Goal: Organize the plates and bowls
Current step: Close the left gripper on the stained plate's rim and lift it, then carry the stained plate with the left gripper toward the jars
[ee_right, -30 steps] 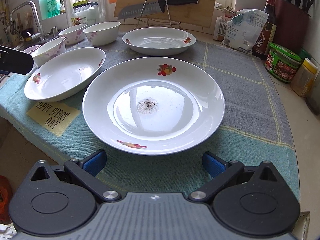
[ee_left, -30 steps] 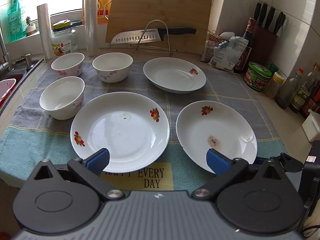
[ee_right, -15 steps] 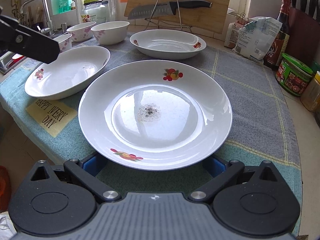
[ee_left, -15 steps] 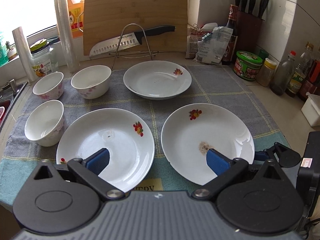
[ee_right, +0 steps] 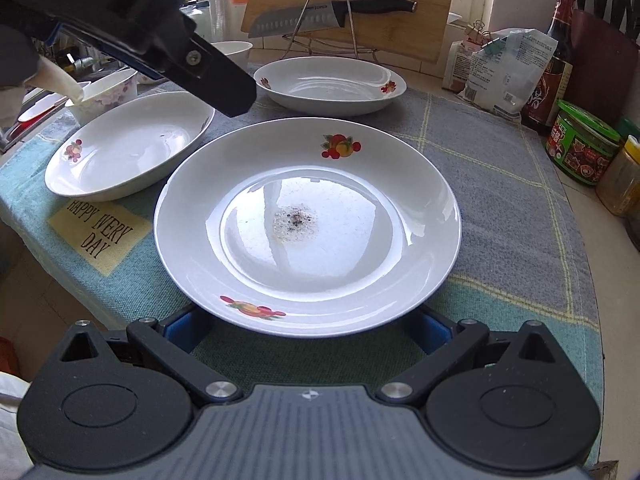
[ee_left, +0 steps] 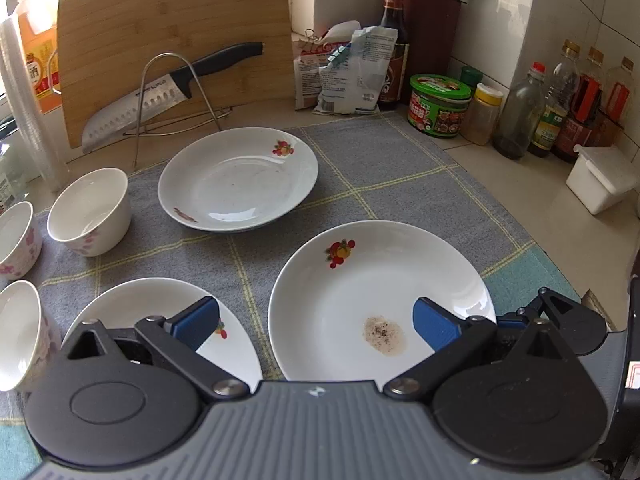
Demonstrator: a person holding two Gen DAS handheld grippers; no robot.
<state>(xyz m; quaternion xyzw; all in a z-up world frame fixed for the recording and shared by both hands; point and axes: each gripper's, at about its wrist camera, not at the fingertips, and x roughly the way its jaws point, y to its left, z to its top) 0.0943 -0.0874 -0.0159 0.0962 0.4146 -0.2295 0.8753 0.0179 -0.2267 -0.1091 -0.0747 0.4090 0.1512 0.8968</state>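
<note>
Three white fruit-printed plates lie on a checked towel. The near right plate [ee_left: 360, 280] [ee_right: 308, 224] has a dark stain at its centre. The near left plate [ee_left: 140, 312] [ee_right: 128, 144] and the far plate [ee_left: 236, 176] [ee_right: 332, 84] lie apart from it. Three white bowls [ee_left: 90, 212] stand at the left. My left gripper [ee_left: 316, 320] is open, hovering above the two near plates. My right gripper [ee_right: 308, 330] is open, its blue pads [ee_right: 182, 330] under the stained plate's near rim.
A knife [ee_left: 168, 88] rests on a wire rack before an upright cutting board [ee_left: 172, 32]. Jars [ee_left: 438, 104], bottles [ee_left: 516, 120] and a white box [ee_left: 600, 184] line the right counter. The towel's front edge [ee_right: 100, 232] overhangs the counter.
My left gripper has moved right and forward over the plates. My right gripper has pushed forward, so its pads now sit under the stained plate's near rim.
</note>
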